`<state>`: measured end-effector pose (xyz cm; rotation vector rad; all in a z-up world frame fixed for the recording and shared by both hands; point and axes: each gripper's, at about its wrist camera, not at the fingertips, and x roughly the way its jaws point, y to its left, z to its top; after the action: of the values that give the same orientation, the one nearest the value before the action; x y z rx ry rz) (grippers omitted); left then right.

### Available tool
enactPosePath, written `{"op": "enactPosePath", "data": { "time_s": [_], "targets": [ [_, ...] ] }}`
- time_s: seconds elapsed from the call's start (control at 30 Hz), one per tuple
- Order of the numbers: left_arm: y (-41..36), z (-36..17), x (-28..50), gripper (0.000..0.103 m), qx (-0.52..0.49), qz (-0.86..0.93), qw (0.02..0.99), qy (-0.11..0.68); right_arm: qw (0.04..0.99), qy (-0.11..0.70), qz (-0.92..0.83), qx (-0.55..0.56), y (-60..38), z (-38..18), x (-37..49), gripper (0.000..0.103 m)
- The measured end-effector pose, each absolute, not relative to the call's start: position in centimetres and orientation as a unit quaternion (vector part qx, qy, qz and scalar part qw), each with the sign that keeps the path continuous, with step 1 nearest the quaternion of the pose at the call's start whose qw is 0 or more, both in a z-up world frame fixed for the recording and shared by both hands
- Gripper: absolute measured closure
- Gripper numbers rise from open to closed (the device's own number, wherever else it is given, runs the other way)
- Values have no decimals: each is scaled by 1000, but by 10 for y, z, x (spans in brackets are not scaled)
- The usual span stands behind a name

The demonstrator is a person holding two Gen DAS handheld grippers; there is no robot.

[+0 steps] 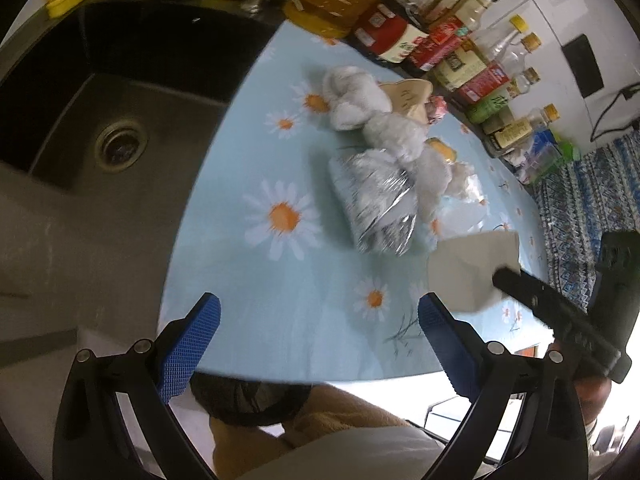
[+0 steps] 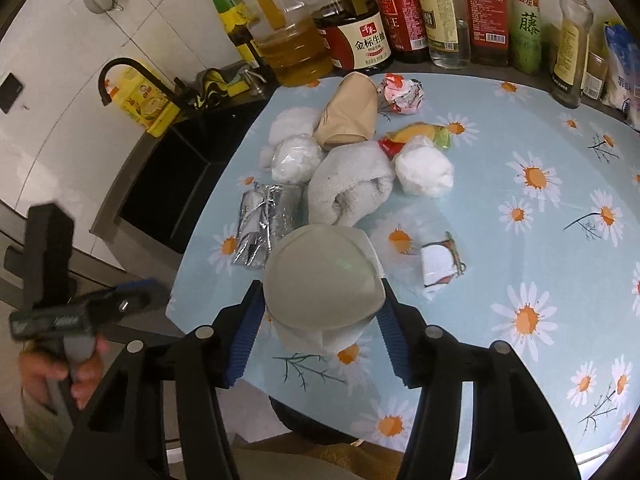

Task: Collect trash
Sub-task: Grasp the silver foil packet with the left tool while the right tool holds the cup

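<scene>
One soy sauce jug (image 2: 356, 36) label reads 金标生抽.

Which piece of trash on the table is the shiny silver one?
The foil wrapper at the pile's sink-side edge; the other pieces are white, tan or colourful, not silver.

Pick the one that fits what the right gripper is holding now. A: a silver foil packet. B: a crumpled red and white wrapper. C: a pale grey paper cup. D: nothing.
C: in the right wrist view the right gripper has its blue pads closed on either side of a pale grey paper cup, while the foil packet lies on the table.
</scene>
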<state>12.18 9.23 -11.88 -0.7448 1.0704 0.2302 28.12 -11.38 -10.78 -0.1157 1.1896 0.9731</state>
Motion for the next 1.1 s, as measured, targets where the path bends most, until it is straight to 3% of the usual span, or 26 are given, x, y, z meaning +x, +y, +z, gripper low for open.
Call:
{"op": "enactPosePath", "data": {
  "time_s": [0.53, 0.77, 1.1],
  "targets": [
    [84, -137, 209, 8, -293, 78, 798, 521, 725, 547, 418, -21, -160, -107, 283, 47],
    [83, -144, 227, 32, -275, 89, 793, 537, 727, 540, 424, -6, -171, -105, 290, 47],
    [78, -141, 227, 42, -261, 91, 799, 534, 720, 541, 433, 8, -173, -109, 295, 47]
  ]
}}
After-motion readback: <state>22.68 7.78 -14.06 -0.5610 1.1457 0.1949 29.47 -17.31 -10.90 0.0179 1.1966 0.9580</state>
